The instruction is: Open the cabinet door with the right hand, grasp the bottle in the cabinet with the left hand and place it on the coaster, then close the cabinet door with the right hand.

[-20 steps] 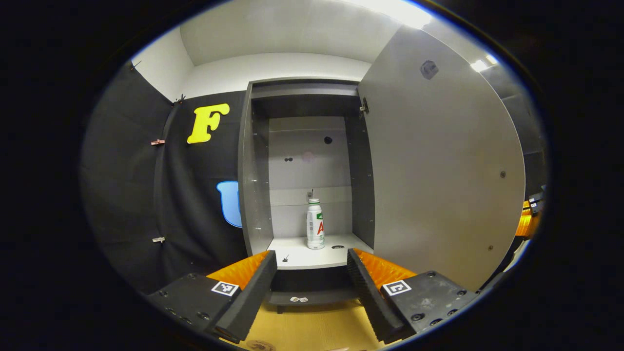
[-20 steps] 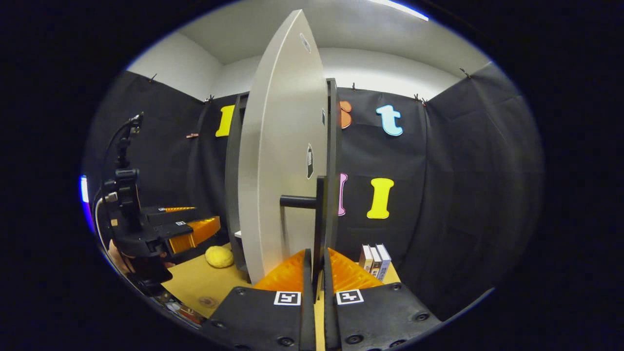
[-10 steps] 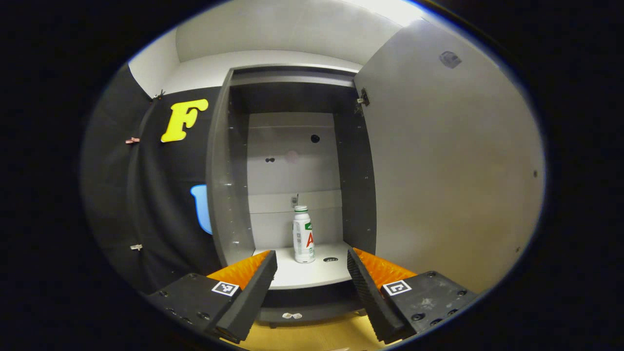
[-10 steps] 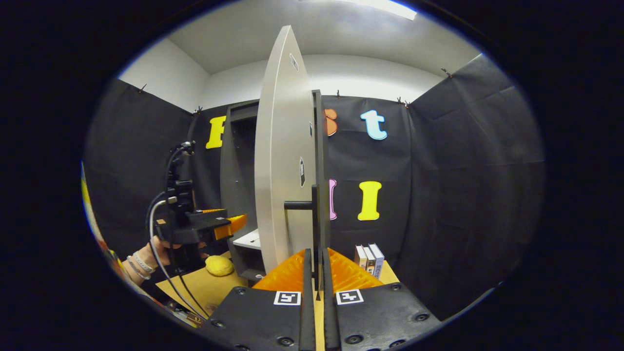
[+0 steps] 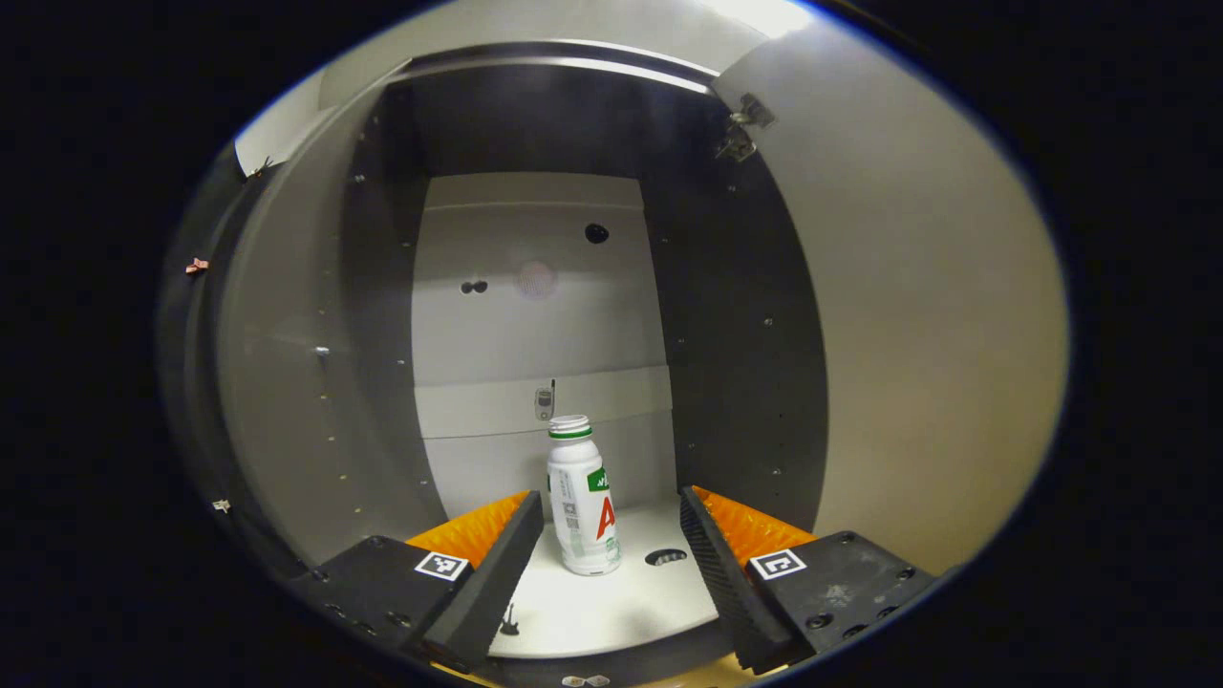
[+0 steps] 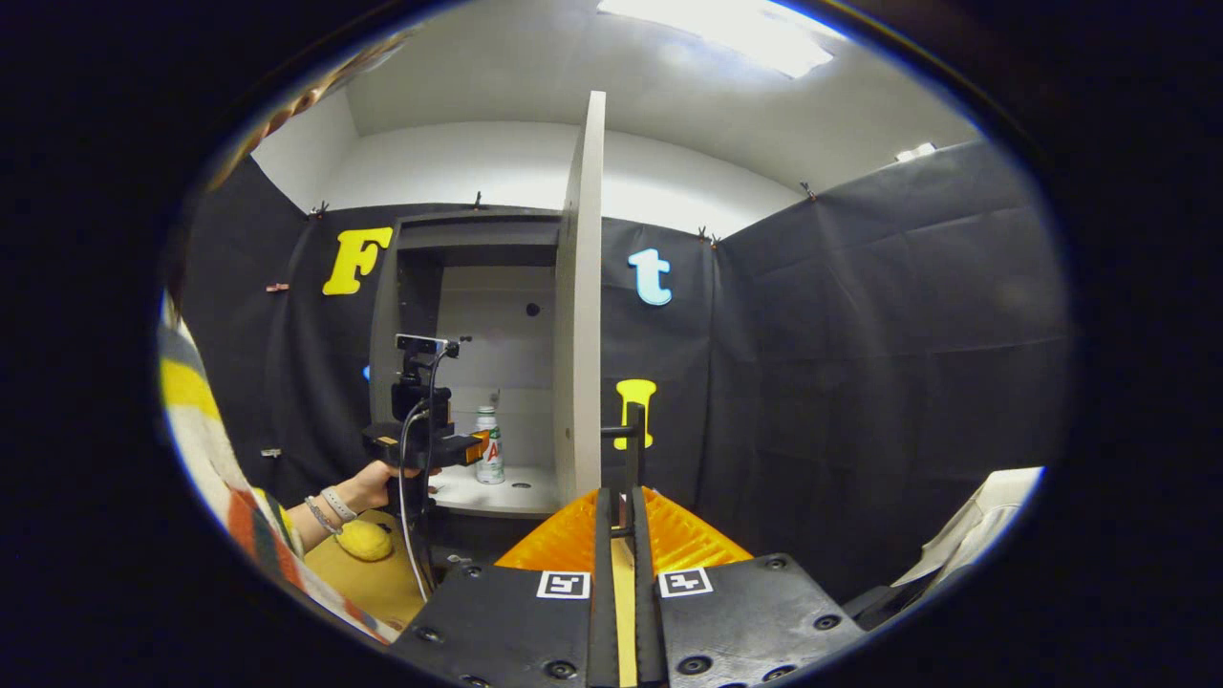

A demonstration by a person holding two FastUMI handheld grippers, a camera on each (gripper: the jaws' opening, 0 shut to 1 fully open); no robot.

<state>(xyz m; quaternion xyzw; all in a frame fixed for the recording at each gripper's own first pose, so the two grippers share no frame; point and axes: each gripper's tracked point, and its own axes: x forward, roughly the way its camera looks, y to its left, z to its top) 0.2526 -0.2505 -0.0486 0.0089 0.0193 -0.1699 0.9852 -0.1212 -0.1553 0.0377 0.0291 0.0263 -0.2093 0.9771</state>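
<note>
left tool (image 5: 611, 535): we see it wide — bottle (image 5: 582, 497) upright beyond it, untouched
right tool (image 6: 619, 535): clamped on door handle (image 6: 632, 449) — door edge-on

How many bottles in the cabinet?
1. A white plastic bottle with a green-banded cap stands upright on the grey cabinet's white shelf, ahead of the open left gripper. The door edge hides part of the shelf in the right gripper view.

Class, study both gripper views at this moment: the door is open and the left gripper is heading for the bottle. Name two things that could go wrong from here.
1. The bottle is tall, narrow and upright on the cabinet shelf; the open left gripper could tip it if one jaw touches first.
2. The right gripper is shut on the door handle; if it slips, the cabinet door might swing toward the left gripper.
</note>
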